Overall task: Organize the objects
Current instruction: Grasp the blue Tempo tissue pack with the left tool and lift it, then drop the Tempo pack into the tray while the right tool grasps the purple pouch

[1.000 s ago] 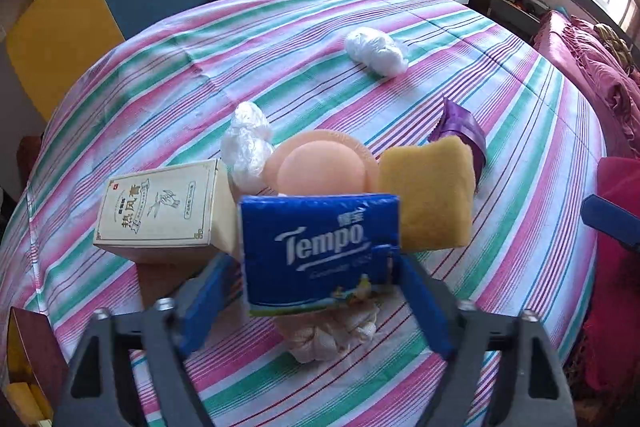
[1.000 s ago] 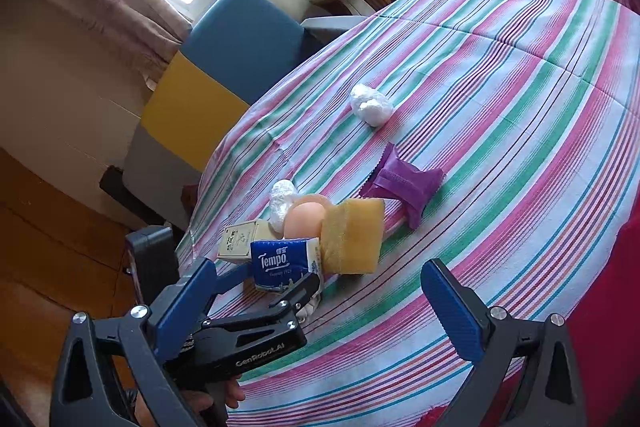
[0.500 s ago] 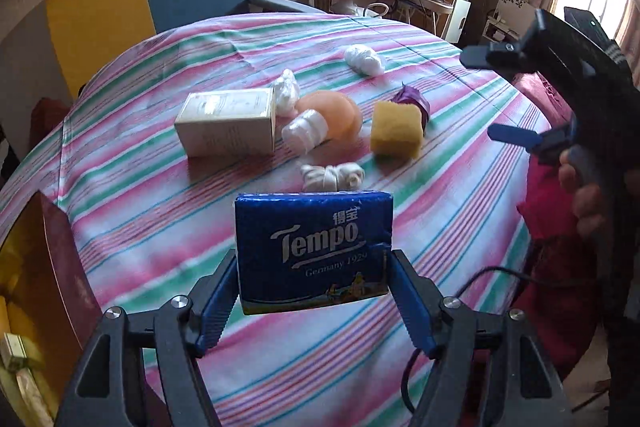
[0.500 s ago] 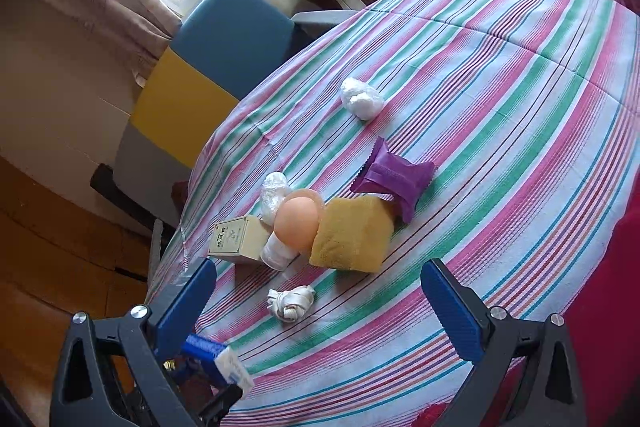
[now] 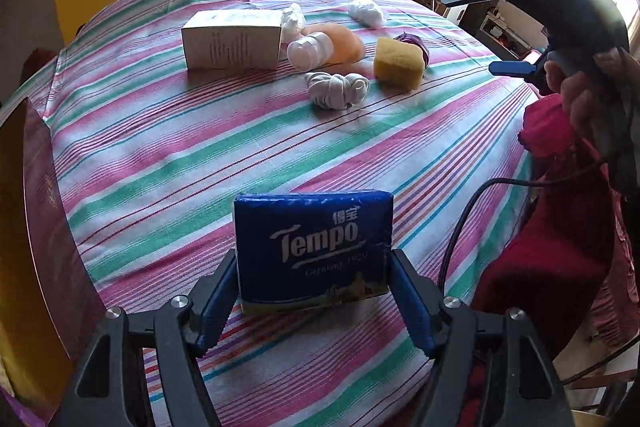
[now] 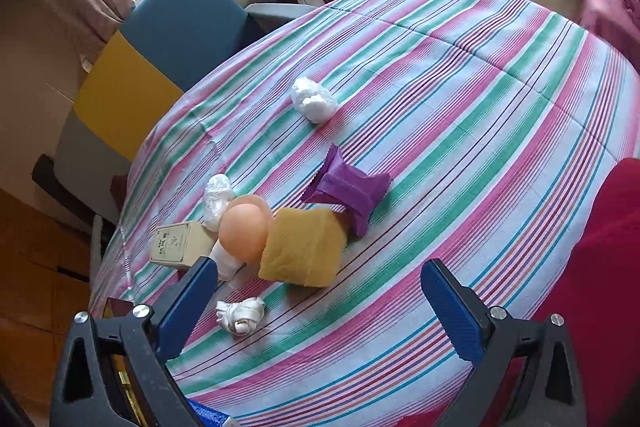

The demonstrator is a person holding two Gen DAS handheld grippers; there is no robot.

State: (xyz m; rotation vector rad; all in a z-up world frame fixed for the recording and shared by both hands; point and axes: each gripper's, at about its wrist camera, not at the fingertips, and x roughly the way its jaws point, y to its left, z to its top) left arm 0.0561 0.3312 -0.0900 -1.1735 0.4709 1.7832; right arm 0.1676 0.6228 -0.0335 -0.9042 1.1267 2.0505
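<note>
My left gripper (image 5: pixel 312 279) is shut on a blue Tempo tissue pack (image 5: pixel 314 247), held upright above the near part of the striped table (image 5: pixel 200 155). Farther back lie a beige box (image 5: pixel 232 39), an orange dome (image 5: pixel 340 43), a white roll (image 5: pixel 310 51), a knotted white bundle (image 5: pixel 338 89), a yellow sponge (image 5: pixel 398 61) and a purple packet (image 6: pixel 346 187). My right gripper (image 6: pixel 320 291) hangs open over the table edge, the yellow sponge (image 6: pixel 302 247) just beyond it and the knotted bundle (image 6: pixel 240 313) near its left finger.
A dark red box (image 5: pixel 36 227) with a yellow inside stands at the left table edge. White wrapped lumps (image 6: pixel 314 99) lie farther out. A blue and yellow chair (image 6: pixel 160 43) sits behind the table, and red fabric (image 5: pixel 560 227) lies on the right.
My left gripper has pulled the tissue pack back from the cluster toward the near table edge. The right gripper has tilted a little, so the objects sit closer to its fingers.
</note>
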